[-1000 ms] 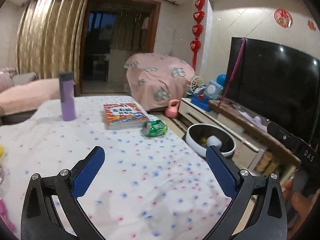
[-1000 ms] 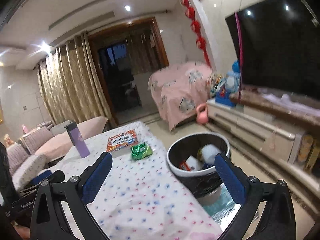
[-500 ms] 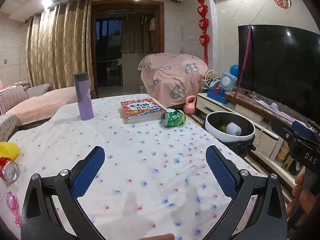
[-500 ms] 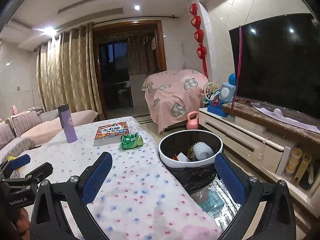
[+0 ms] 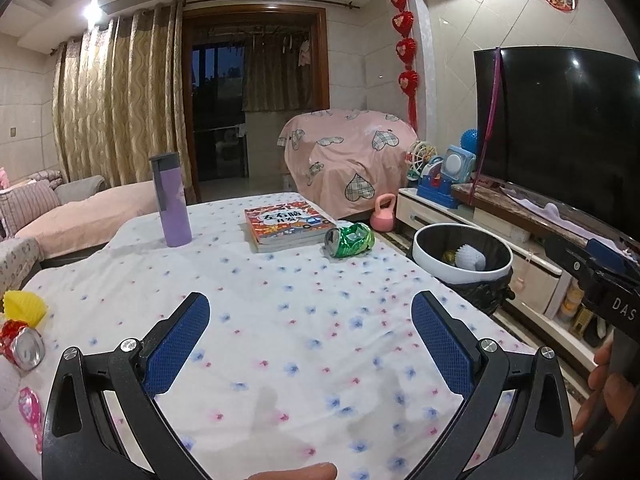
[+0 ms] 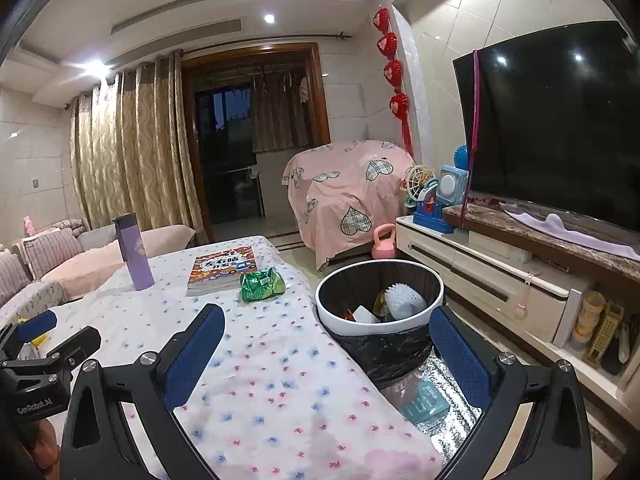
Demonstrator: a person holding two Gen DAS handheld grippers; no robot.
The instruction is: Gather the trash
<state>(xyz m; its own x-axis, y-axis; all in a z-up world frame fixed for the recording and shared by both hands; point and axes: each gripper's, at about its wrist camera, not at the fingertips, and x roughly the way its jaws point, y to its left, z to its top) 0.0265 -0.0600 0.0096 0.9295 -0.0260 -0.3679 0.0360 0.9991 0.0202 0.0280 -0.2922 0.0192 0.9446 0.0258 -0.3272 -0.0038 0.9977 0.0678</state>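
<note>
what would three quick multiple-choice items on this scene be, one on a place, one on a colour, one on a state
1. The crushed can lies
A. beside the book on the table
B. in the bin
C. on the floor

2. The bottle is
A. red
B. purple
C. white

3. The left gripper and right gripper are
A. both open
B. both shut
C. holding cans

Answers: 1 A, it rests on the tablecloth just right of the book; 2 B, its body is purple; 3 A, each pair of fingers stands wide apart with nothing between.
</note>
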